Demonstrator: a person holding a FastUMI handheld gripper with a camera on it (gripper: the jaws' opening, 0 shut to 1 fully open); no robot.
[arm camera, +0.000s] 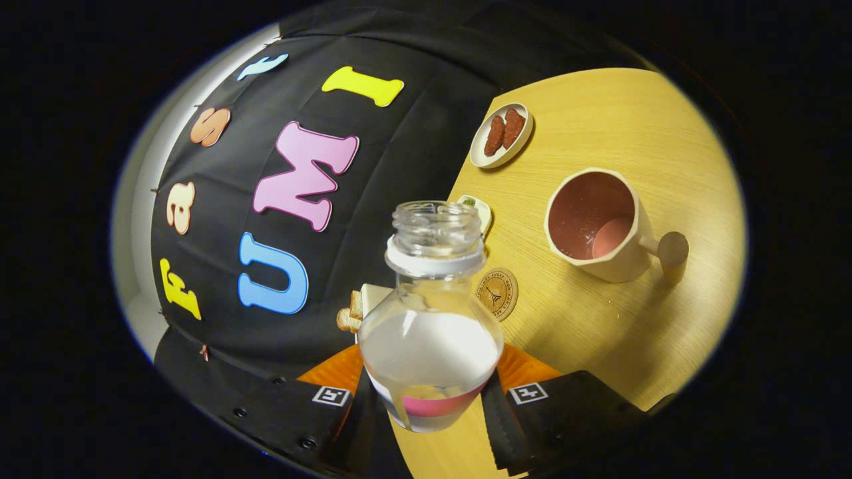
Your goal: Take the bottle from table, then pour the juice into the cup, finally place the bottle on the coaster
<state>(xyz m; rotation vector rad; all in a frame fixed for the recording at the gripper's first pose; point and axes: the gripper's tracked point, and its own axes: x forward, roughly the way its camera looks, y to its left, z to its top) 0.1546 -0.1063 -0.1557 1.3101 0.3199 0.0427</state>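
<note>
An uncapped clear bottle with a white neck ring, a pink label band and whitish liquid in its lower body stands between my fingers. My gripper is shut on the bottle, one finger pressing each side of its body. The whole view is tilted, with the wooden table sloping off to one side. A cream cup with a pink inside and a knob handle stands on the table beyond the bottle, its mouth facing me. A round brown coaster lies on the table just past the bottle's shoulder, partly hidden by it.
A small oval dish with two dark red pieces lies farther back on the table. A small white dish with something green peeks out behind the bottle's mouth. Pieces of toast on a white plate lie beside the bottle.
</note>
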